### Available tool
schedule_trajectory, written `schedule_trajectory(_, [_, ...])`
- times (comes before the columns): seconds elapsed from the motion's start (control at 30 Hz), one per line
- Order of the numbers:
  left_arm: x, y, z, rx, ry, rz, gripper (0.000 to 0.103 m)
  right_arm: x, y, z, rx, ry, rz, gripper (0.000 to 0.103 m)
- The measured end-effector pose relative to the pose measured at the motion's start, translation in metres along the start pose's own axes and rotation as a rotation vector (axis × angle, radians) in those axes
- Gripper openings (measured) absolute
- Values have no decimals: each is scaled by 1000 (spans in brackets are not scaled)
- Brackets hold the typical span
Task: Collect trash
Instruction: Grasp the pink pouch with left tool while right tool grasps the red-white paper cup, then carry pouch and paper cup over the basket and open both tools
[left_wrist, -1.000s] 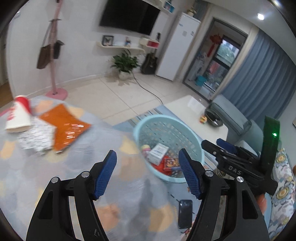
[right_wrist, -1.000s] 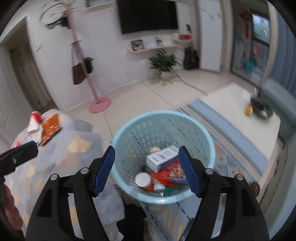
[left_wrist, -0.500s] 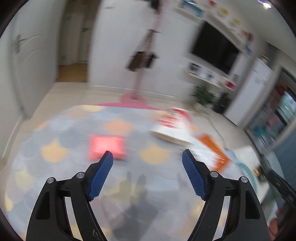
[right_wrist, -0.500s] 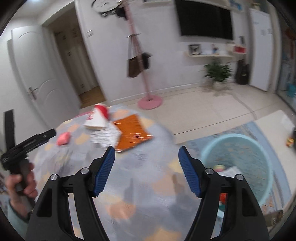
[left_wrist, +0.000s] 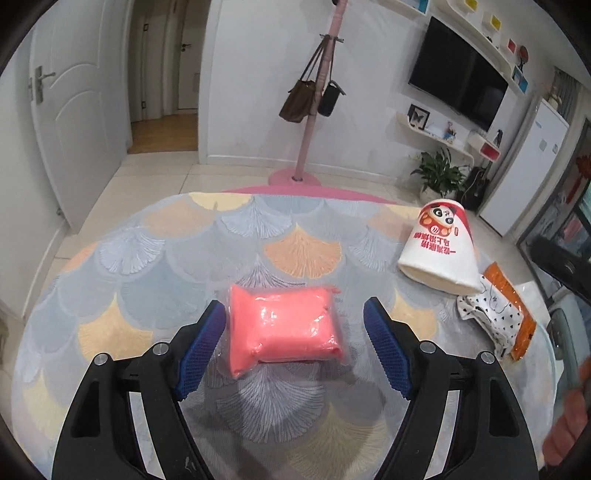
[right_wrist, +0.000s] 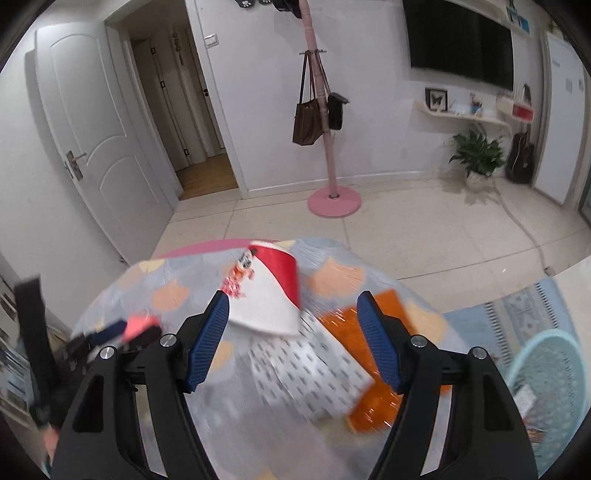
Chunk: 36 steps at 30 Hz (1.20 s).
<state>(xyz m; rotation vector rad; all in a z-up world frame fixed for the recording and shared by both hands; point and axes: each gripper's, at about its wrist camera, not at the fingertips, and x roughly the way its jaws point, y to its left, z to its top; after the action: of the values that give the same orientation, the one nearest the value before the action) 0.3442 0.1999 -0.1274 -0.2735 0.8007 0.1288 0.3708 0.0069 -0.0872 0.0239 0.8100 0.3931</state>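
left gripper (left_wrist: 294, 345): jaws just widened, straddling pink packet (left_wrist: 284, 330), pads clear
right gripper (right_wrist: 291, 339): parted, empty, above paper cup (right_wrist: 269, 295)
right view only: blue basket (right_wrist: 550, 373)

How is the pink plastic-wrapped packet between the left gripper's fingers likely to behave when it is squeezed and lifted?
The pink packet looks pillowy with rounded edges, so it will probably squash rather than resist. Its glossy wrap, loose and wrinkled at the corners, may slide on the pads. Lying flat on the table, it seems unlikely to roll.
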Motion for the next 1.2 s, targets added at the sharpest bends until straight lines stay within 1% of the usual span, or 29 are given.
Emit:
schedule_trajectory(0.07, [-2,0,-1,10,-18,-11,75,19,2,6,23,23,4,68])
schedule_trajectory(0.17, [1,-3,-4,32,-2,21,68,43,9,10,36,66,28,68])
schedule_trajectory(0.27, [3,-5,-5,41,3,48,59,60,12,14,53,87,38,68])
schedule_trajectory(0.33, [1,-6,-6,52,-4,56,58,71,12,19,81,107,58,69])
schedule_trajectory(0.43, [-1,-6,-7,60,-11,49,56,84,12,19,118,143,94,69])
schedule_trajectory(0.53, [-5,-5,-8,51,-20,38,56,93,12,12,127,154,91,70])
schedule_trajectory(0.63, [-5,-4,-7,46,-26,30,56,93,16,10,110,143,81,70])
schedule_trajectory(0.8, [-7,-5,-8,48,-29,26,56,93,25,8,60,137,38,68])
schedule_trajectory(0.87, [-8,-6,-9,49,-33,24,56,91,28,7,40,127,39,64])
schedule_trajectory(0.9, [-10,-6,-9,49,-36,22,56,87,31,7,24,109,42,58])
schedule_trajectory(0.93, [-12,-6,-10,48,-43,19,56,83,34,6,9,87,52,54])
schedule_trajectory(1.0, [-14,-5,-10,46,-52,13,56,76,37,4,-14,57,65,52])
schedule_trajectory(1.07, [-16,-4,-10,44,-57,9,56,73,40,4,-36,46,60,52])
schedule_trajectory(1.13, [-17,-4,-10,43,-61,7,56,68,43,3,-53,26,55,48])
schedule_trajectory(1.2, [-19,-4,-10,40,-71,4,56,62,44,2,-65,0,53,47])
